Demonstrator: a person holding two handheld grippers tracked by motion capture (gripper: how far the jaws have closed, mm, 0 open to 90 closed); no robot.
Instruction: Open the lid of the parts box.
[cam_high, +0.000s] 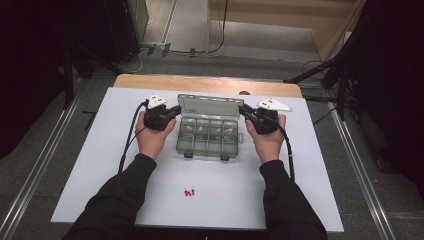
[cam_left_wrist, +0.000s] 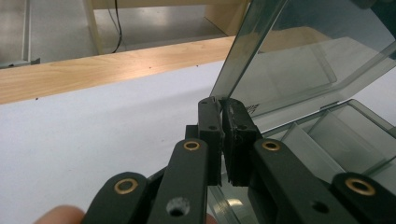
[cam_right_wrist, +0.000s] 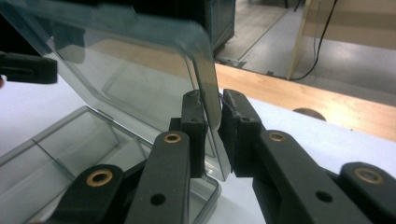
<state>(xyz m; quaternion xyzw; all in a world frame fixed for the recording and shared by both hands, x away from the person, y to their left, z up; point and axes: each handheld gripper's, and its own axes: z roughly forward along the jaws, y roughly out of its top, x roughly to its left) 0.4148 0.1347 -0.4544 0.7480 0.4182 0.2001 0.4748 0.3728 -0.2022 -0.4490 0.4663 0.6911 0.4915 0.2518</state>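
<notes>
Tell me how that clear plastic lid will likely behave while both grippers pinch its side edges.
The lid looks thin and glossy, so it may slip between the pads or flex a little. The left gripper and right gripper clamp only narrow edges. The compartment box seems light, so it might lift or slide.
</notes>
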